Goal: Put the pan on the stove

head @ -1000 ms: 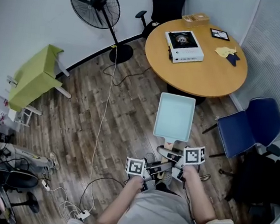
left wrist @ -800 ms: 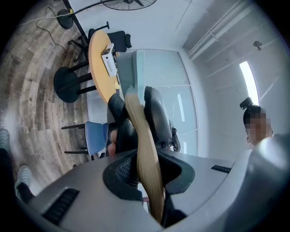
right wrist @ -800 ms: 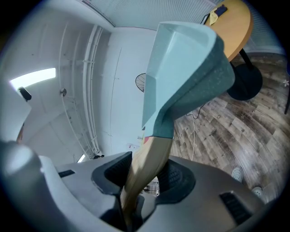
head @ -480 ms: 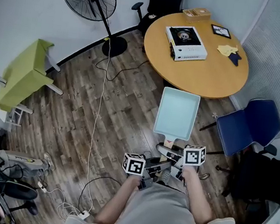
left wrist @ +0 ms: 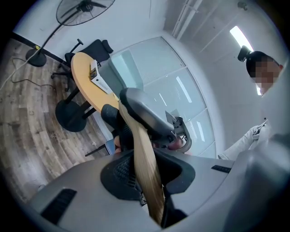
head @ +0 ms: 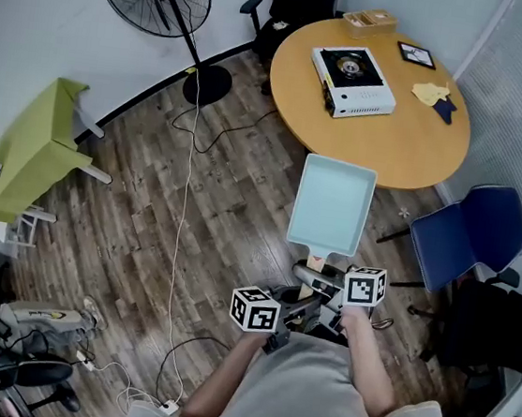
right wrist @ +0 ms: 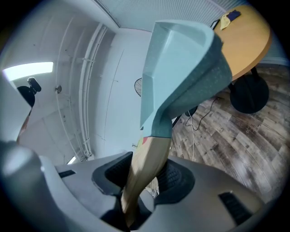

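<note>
Two grippers: the left gripper [left wrist: 146, 181] and the right gripper [right wrist: 144, 181] both squeeze the wooden handle [right wrist: 148, 165], with the jaws partly closed on it.
Pan [head: 332, 207]: light blue, held up over the floor, well apart from the stove [head: 353, 70].
Stove: on the round table [head: 410, 150], top bare (nothing on it yet) — the pan must be carried there and set down.
Blue chair [head: 465, 242]: near the table — it might get in the way.
Cords [head: 184, 203]: on the floor, easy to trip on.

Pale teal wooden-handled pan [head: 332, 205] held level in air, well apart from white stove [head: 352, 80].
</note>
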`<state>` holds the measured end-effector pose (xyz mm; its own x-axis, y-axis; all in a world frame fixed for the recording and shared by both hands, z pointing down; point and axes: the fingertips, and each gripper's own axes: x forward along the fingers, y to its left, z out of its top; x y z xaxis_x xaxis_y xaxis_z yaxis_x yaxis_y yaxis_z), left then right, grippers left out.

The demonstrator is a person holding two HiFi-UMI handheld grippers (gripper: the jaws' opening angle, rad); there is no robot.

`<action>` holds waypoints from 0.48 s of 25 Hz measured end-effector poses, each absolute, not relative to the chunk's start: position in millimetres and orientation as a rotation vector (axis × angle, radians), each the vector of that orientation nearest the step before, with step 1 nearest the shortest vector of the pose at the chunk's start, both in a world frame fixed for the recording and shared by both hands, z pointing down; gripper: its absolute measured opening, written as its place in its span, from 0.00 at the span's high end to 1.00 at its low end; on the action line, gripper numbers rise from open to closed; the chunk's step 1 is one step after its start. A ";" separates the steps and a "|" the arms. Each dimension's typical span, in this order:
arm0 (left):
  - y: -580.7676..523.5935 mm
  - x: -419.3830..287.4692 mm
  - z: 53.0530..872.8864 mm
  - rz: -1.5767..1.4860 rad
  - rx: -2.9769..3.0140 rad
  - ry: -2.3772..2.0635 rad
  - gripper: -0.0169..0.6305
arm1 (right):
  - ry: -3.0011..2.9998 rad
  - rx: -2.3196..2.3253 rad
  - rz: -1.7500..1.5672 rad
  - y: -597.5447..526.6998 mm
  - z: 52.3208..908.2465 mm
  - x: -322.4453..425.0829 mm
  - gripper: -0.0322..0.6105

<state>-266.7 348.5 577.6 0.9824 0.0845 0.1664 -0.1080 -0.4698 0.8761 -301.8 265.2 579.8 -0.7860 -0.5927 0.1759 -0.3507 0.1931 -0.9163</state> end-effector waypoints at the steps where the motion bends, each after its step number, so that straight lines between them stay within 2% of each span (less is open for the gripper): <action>1: 343.5 -267.6 578.0 0.224 2.048 -0.019 0.84 | 2.245 -0.915 -1.632 260.4 580.3 -302.3 0.71; 12: 301.3 -259.8 587.4 0.267 2.093 -0.070 0.84 | 2.241 -0.966 -1.615 218.7 585.8 -293.6 0.71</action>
